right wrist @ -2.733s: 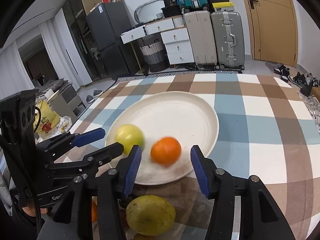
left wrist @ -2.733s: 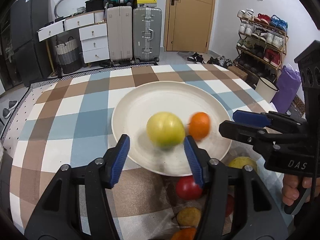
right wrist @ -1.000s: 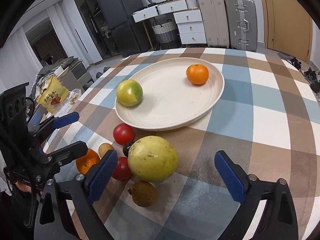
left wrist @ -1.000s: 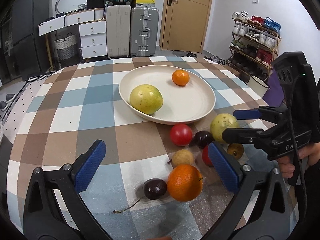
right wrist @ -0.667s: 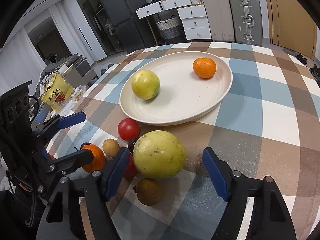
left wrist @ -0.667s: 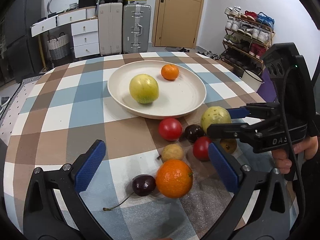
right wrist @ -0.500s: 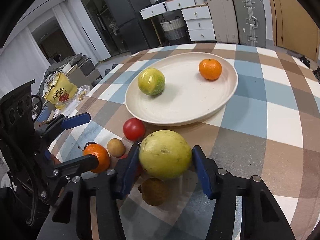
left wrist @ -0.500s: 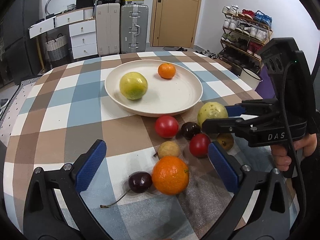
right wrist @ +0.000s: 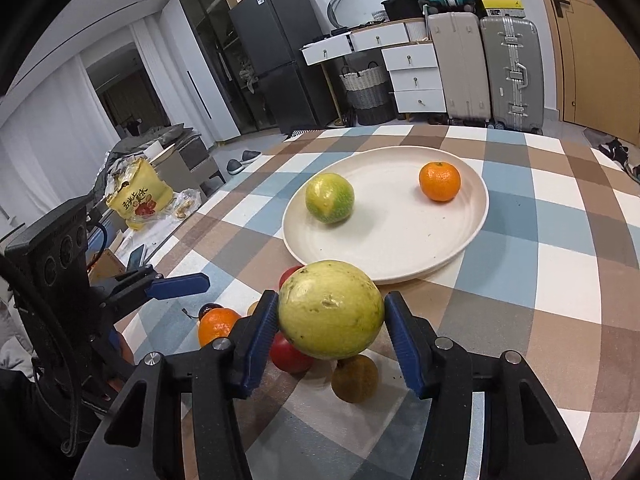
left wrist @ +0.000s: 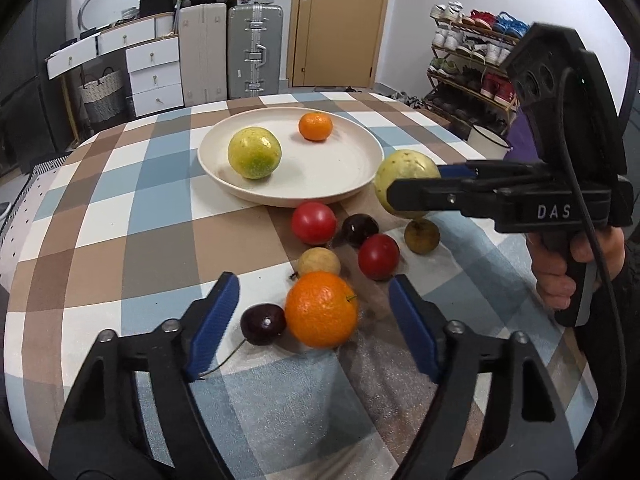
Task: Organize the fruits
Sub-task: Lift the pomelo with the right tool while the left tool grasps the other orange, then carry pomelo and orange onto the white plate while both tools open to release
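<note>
Right gripper [right wrist: 330, 322] clamps the guava [right wrist: 331, 309] at its widest girth, firm and smooth-skinned, probably slippery; left gripper [left wrist: 314, 316] closing around the orange [left wrist: 321, 309].

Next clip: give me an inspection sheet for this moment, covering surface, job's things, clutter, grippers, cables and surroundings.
Surface: checked tablecloth, blue, brown and white.
Job's things: cream plate holds a yellow-green fruit and a small orange. Beside the plate: large orange, two red fruits, two dark cherries, two small brown fruits.
Clutter: nothing seen on the table.
Grippers: right gripper is clamped on a large yellow-green fruit. Left gripper is closing around the large orange and a cherry, pads not touching.
Cables: black cable on the right gripper's body.
Surroundings: suitcases, drawers, door, shoe rack, fridge.
</note>
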The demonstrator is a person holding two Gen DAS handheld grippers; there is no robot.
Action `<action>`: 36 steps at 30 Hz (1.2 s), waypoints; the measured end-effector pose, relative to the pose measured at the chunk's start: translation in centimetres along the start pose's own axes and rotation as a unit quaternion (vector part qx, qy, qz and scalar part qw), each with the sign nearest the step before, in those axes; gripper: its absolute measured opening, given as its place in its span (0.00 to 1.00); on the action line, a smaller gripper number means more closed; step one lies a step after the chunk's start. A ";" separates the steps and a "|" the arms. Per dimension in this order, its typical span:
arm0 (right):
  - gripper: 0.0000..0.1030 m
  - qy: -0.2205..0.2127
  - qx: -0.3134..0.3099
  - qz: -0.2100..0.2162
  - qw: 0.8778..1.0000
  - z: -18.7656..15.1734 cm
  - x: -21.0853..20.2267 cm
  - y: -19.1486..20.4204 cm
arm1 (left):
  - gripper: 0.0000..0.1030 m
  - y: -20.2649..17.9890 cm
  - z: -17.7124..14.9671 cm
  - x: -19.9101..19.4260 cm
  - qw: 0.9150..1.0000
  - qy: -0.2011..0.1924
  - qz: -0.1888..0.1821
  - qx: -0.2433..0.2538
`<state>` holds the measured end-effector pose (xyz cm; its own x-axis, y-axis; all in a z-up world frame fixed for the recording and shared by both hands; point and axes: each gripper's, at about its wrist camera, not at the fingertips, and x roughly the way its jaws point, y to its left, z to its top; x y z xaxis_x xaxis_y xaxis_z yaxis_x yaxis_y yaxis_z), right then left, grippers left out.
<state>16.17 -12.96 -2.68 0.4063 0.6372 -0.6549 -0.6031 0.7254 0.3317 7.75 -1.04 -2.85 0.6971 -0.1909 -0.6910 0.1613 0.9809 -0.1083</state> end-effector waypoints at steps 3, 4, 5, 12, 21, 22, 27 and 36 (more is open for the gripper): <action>0.53 0.000 0.001 0.002 1.000 0.0 0.0 -0.1 | 0.48 -0.4 -0.2 0.0 1.000 0.003 -0.017 0.009; 0.53 0.000 0.000 0.002 1.000 0.0 0.0 -0.1 | 0.45 -0.6 -0.2 -0.1 1.000 0.002 -0.021 0.012; 0.53 0.000 0.000 0.002 1.000 0.0 0.0 -0.1 | 0.44 -0.7 -0.2 -0.1 1.000 0.001 -0.022 0.015; 0.53 0.002 -0.001 0.003 1.000 -0.1 0.0 0.0 | 0.44 -1.4 -0.3 0.5 0.999 0.020 -0.013 0.028; 0.53 0.001 -0.002 0.004 1.000 -0.1 0.0 0.0 | 0.32 -1.1 -0.3 0.6 0.999 0.023 -0.020 0.023; 0.53 0.000 -0.003 0.004 1.000 -0.1 0.0 0.0 | 0.32 -1.1 -0.2 0.5 0.999 0.019 -0.024 0.021; 0.53 -0.007 -0.001 0.003 1.000 -0.1 -0.3 -0.1 | 0.32 -0.6 0.2 -0.1 1.000 0.001 -0.027 0.007; 0.53 -0.042 0.010 0.002 0.999 0.3 -1.7 -0.5 | 0.32 0.0 2.6 -1.4 0.998 -0.059 -0.014 -0.018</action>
<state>16.00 -14.27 -1.52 0.4612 0.6590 -0.5942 -0.5916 0.7274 0.3475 8.60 -0.90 -0.01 0.7701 -0.2199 -0.5988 0.1583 0.9752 -0.1546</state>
